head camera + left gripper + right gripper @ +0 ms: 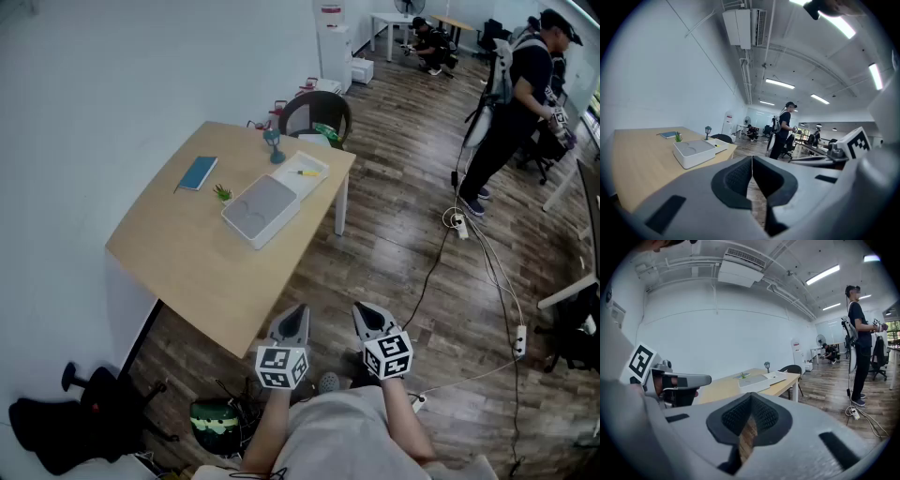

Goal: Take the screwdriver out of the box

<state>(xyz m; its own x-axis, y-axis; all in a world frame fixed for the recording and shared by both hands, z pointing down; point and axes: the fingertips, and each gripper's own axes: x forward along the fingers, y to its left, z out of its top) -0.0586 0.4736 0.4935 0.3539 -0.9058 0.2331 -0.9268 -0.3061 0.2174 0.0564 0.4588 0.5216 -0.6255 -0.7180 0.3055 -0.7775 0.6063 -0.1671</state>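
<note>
The left gripper [298, 309] and right gripper [362, 309]: grey tapered shells with black ribbed pads [738, 178], each bearing a white cube [281, 366] printed with black square markers. The shirt [347, 436] appears pale grey and short-sleeved.

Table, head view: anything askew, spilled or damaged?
Nothing stands out. The box lies open near the far corner with the yellow screwdriver inside; the notebook, plant and lamp sit tidy, nothing spilled.
</note>
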